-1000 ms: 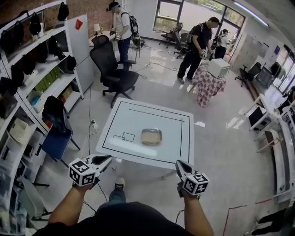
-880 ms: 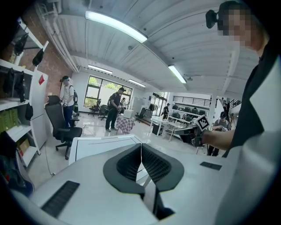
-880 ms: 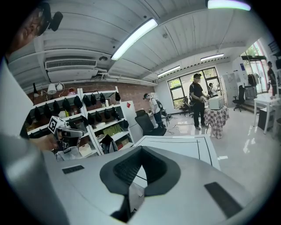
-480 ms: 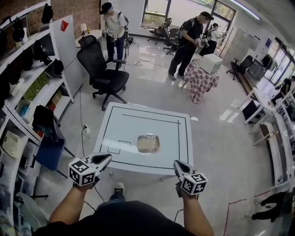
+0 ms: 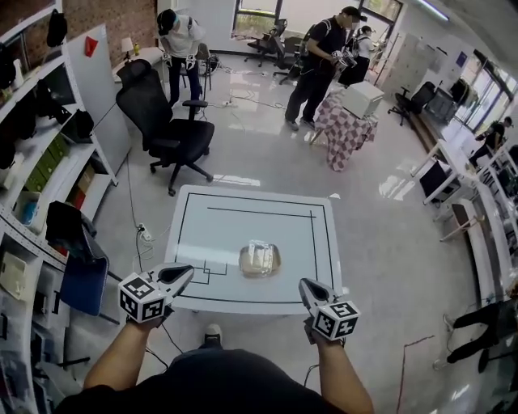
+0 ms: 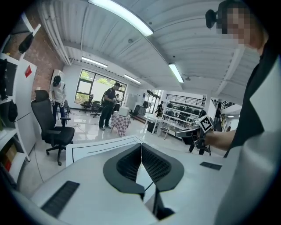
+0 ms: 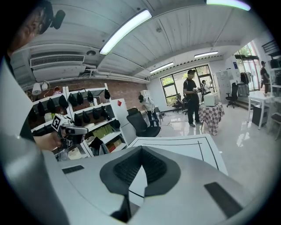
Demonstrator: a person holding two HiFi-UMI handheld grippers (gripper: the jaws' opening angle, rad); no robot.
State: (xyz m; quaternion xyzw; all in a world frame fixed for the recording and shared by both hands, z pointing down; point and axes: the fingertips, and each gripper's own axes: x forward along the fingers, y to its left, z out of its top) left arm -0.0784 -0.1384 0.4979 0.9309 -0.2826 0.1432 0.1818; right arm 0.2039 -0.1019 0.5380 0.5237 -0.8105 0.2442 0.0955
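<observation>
Near table [image 5: 243, 222] edge, left hand-held gripper [image 5: 188, 272] and right hand-held gripper [image 5: 305, 284] hover closed.

Glossy floor [image 5: 267, 154], black office chair [image 5: 166, 133], brick wall [image 5: 113, 18]

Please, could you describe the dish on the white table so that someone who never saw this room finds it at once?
Find the square white table standing on the shiny floor, marked with a large black outline. Near the middle of that outline lies a shallow dish with rounded corners. It is the one raised, brownish thing there, while the marks around it are only flat drawn lines.
</observation>
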